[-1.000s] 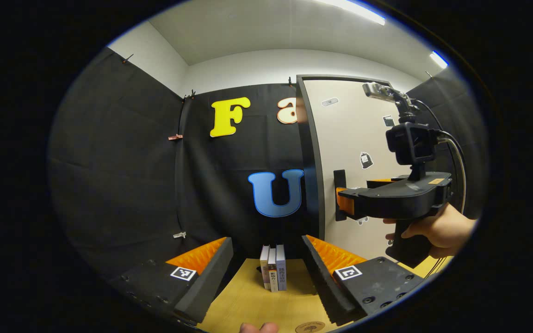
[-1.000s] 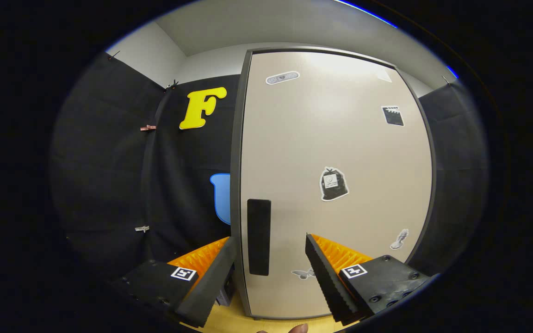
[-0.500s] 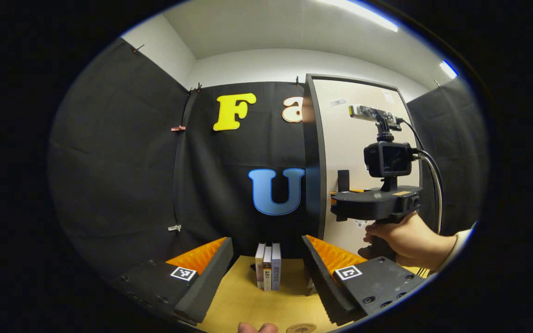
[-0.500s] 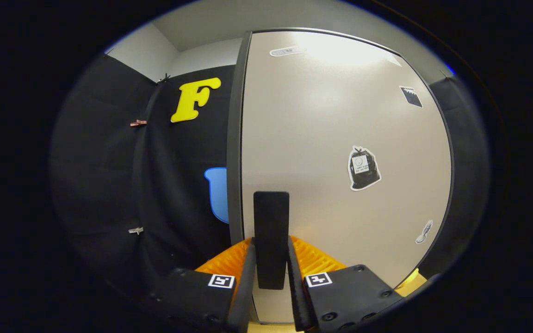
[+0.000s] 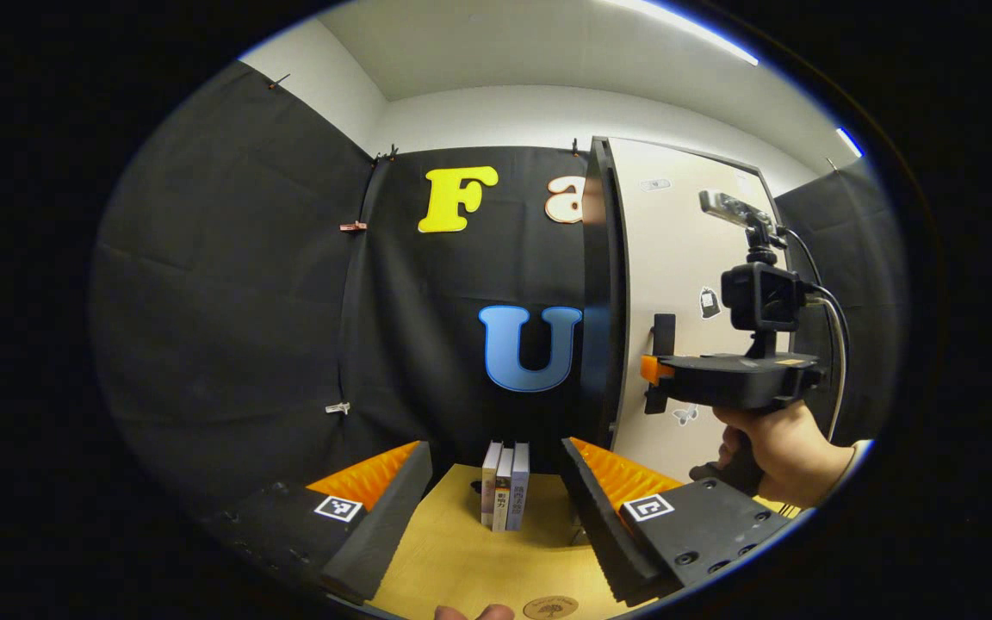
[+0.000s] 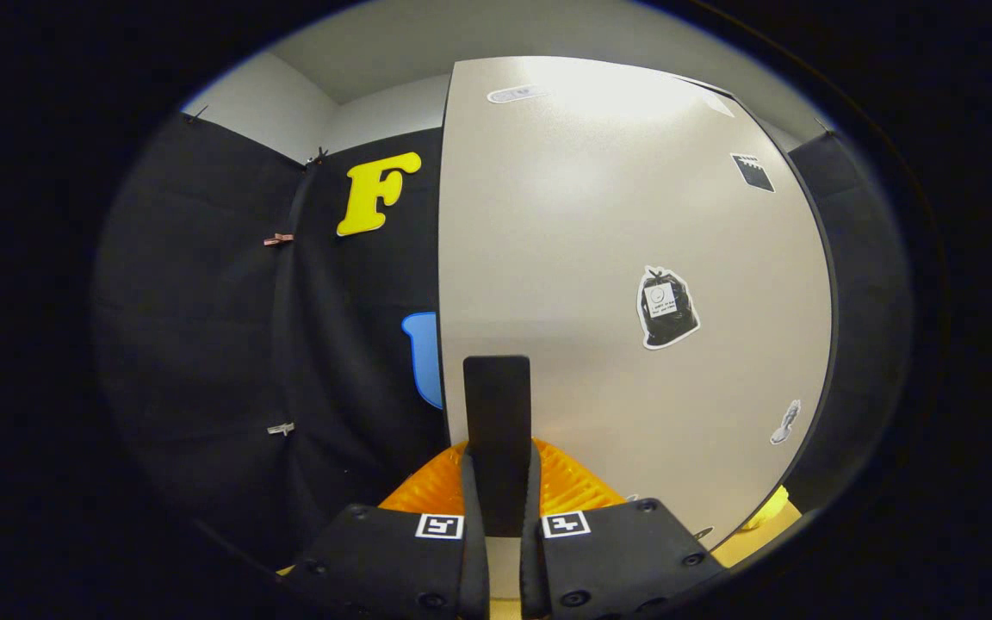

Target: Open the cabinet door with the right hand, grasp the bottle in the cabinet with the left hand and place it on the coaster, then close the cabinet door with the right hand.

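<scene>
In the right gripper view my right gripper (image 6: 500,455) is shut on the black upright handle (image 6: 497,396) of the beige cabinet door (image 6: 625,224). The left gripper view shows that gripper (image 5: 653,372) from the side, held by a hand (image 5: 784,452), with the door (image 5: 685,258) standing slightly ajar and its dark edge towards me. My left gripper (image 5: 496,449) hangs open over the wooden table (image 5: 453,560), nothing between its fingers. A round coaster (image 5: 550,608) lies at the table's near edge. The door hides the cabinet's inside.
Three books (image 5: 505,495) stand upright on the table, just left of the cabinet and ahead of my left gripper. Stickers (image 6: 666,306) dot the door. Black cloth walls close the booth at the back and left.
My right gripper moved in and shut on the door handle. The door has since swung a little out from the cabinet. My left gripper stayed open and drifted slightly.
</scene>
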### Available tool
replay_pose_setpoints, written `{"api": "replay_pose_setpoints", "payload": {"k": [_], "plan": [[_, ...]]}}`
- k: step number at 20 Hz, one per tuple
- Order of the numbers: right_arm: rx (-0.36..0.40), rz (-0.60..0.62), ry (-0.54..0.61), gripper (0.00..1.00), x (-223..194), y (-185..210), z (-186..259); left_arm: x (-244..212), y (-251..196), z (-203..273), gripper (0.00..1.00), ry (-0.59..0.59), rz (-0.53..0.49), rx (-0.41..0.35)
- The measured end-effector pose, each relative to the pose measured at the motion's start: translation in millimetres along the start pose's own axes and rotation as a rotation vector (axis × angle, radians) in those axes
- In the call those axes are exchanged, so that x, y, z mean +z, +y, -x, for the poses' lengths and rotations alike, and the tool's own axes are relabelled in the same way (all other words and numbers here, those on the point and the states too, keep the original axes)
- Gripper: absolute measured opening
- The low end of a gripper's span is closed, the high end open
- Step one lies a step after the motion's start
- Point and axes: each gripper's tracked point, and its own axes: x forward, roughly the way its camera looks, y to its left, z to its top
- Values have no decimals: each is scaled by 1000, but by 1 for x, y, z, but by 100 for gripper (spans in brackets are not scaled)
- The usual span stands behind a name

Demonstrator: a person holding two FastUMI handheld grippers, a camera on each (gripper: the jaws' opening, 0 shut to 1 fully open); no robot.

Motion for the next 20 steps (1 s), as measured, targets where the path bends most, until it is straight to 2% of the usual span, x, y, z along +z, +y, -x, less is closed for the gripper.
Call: {"api": "replay_pose_setpoints", "payload": {"k": [4, 11, 17, 18, 20], "plan": [[62, -13, 8, 18, 6, -4, 45, 3, -13, 14, 94, -14, -8, -2], [133, -21, 38, 18, 12, -21, 109, 16, -50, 15, 94, -33, -30, -54], [117, -8, 30, 18, 16, -52, 157, 28, -91, 13, 94, -61, -21, -139], [112, -4, 29, 18, 17, -58, 165, 31, -100, 12, 92, -68, -17, -155], [99, 1, 25, 18, 19, -72, 181, 31, -112, 11, 94, -68, -21, -177]]}}
